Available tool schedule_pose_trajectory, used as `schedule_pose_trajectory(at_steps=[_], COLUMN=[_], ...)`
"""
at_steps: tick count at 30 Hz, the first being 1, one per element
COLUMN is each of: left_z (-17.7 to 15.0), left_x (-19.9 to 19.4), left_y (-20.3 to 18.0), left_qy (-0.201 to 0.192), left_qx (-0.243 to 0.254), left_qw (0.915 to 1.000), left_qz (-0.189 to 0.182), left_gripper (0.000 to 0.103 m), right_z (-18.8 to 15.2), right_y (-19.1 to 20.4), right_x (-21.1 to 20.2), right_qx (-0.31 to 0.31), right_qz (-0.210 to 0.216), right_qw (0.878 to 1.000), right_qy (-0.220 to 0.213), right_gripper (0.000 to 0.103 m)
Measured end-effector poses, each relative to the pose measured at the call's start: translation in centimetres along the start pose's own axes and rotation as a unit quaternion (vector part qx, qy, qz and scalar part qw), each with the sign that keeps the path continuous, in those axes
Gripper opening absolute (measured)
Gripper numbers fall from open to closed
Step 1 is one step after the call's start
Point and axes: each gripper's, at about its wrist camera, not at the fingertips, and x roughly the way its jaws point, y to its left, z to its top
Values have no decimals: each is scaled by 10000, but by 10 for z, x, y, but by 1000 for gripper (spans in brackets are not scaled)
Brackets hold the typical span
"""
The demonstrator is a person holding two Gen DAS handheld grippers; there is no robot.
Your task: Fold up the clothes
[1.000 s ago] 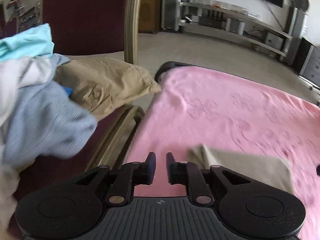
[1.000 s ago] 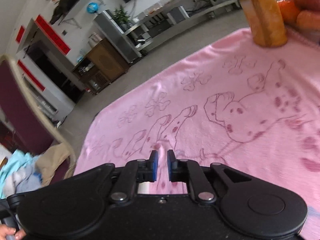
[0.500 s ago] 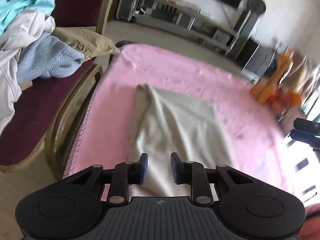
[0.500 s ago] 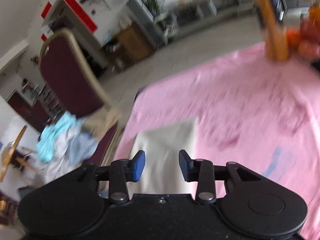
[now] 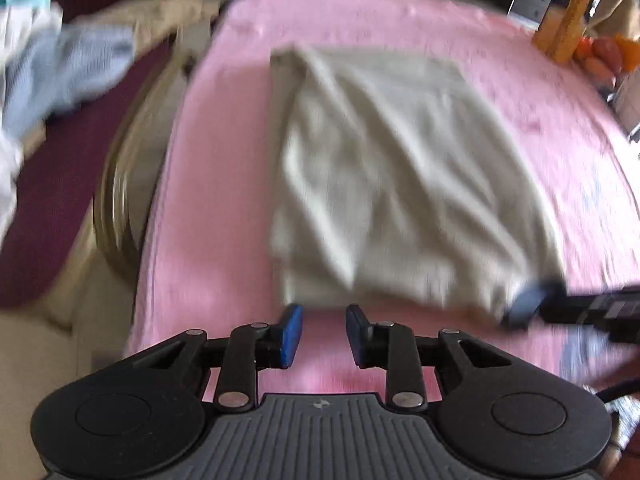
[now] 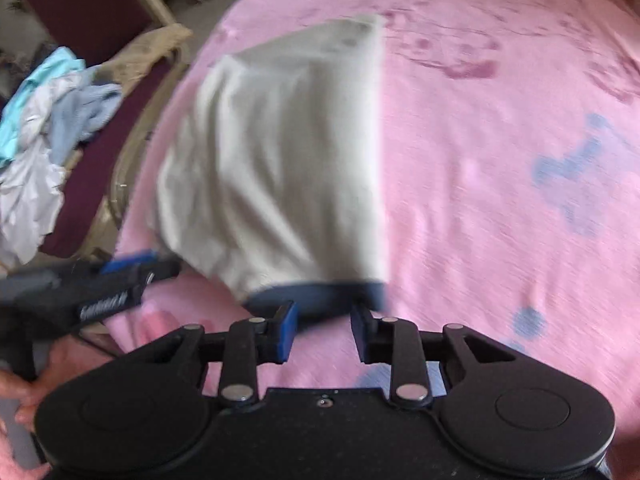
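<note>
A beige garment [image 5: 400, 168] lies spread flat on a pink blanket [image 5: 224, 208]. Both claws are released – the left gripper [image 5: 323, 334] and right gripper [image 6: 323, 330] hover at its near edge, gripping nothing. More clothes [image 6: 44, 128] sit piled on a chair [image 5: 44, 200].

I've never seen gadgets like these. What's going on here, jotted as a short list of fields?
surface: pink blanket with printed figures
garment: pale beige cloth lying flat on the blanket, dark band along its near edge
left gripper: open, at the cloth's near edge, holding nothing
right gripper: open, at the dark band, holding nothing
waiting pile: blue and white clothes on a maroon chair
image quality: blurred by motion
</note>
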Motion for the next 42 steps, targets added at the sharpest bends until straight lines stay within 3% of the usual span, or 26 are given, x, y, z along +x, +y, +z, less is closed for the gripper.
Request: schedule_pose_trajectory(at_steps=[3, 7, 10, 16, 18, 20, 21, 25, 29, 35, 42], left_z=[-8, 1, 15, 35, 38, 43, 46, 51, 55, 57, 56], left_x=[-13, -26, -14, 4, 3, 6, 9, 17, 26, 42, 49], left_y=[14, 54, 70, 69, 71, 77, 80, 84, 78, 76, 70], left_qy=[-89, -570, -392, -153, -209, -154, -110, -29, 90, 222, 186], left_qx=[-345, -1380, -1739, -1772, -1844, -1964, -2021, -2140, -2108, -2221, -2318], left_qw=[9991, 9869, 9810, 9816, 9791, 9741, 9715, 9696, 9706, 9656, 9586], left_qz=[-237, -612, -760, -695, -831, -1112, -1234, -1184, -1161, -1337, -1643], left_gripper=[29, 39, 47, 50, 54, 68, 69, 69, 68, 66, 64], right_z=[-3, 0, 2, 6, 10, 17, 21, 37, 52, 69, 69], right_y=[-10, -25, -36, -58, -64, -70, -73, -83, -86, -93, -118], right_x=[-25, -46, -47, -22, -20, -19, -18, -7, 6, 21, 47], right_qx=[199, 571, 854, 1583, 1771, 1893, 1939, 2062, 1893, 1523, 1873], right_qz=[124, 500, 678, 1145, 1251, 1302, 1326, 1408, 1384, 1577, 2217], right_qw=[9994, 9950, 9911, 9788, 9736, 9694, 9680, 9645, 9688, 9729, 9549], right_qy=[-263, -654, -767, -608, -718, -860, -882, -856, -807, -727, -627], right_gripper=[33, 43, 50, 51, 55, 61, 62, 62, 62, 46, 44])
